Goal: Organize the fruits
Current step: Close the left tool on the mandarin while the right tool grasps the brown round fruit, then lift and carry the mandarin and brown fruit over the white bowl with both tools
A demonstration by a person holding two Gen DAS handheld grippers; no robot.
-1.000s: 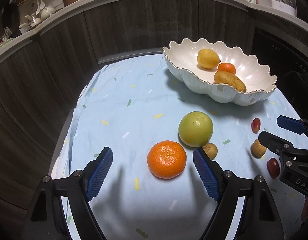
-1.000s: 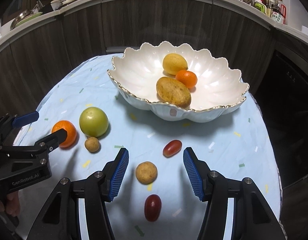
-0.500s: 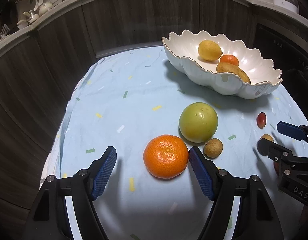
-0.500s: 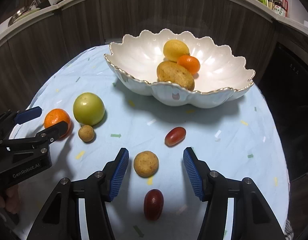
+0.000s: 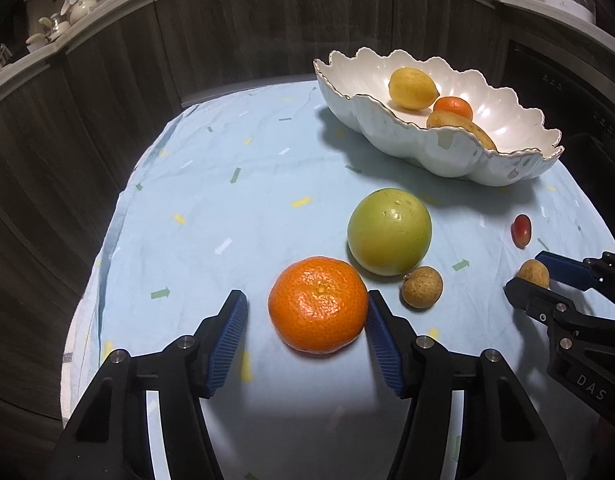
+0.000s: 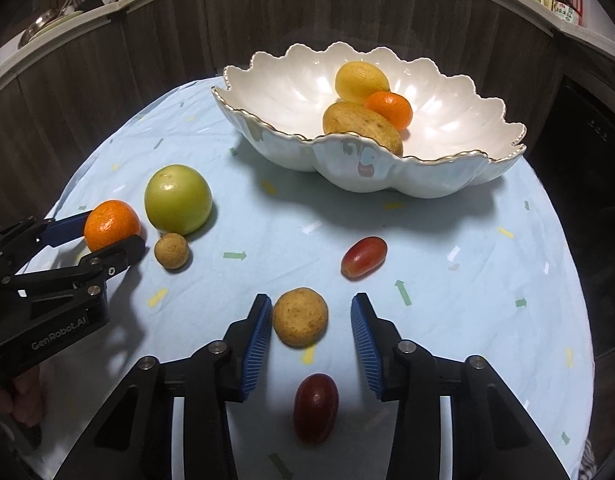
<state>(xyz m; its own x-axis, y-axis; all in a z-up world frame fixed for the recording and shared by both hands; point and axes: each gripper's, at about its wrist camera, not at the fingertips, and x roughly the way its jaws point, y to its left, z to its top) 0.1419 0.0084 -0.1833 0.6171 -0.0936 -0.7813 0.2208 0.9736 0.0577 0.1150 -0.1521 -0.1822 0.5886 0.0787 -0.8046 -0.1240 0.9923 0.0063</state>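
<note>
The white scalloped bowl (image 6: pixel 387 176) held three fruits. The left gripper (image 5: pixel 305 322) had been closing around the orange (image 5: pixel 318 305): one pad touched, the other stood clear. The right gripper (image 6: pixel 311 326) had likewise been narrowing on the small tan fruit (image 6: pixel 300 316), not yet gripped. One-sided contact could roll either round fruit away, the orange into the green fruit (image 5: pixel 389 231). The red grape (image 6: pixel 316 407) lay partly shadowed beneath the right jaws.

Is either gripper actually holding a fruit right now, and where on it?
Neither grips yet. The left gripper has been closing around the orange, right pad touching its side. The right gripper has been closing around the small brown fruit, gaps showing.
</note>
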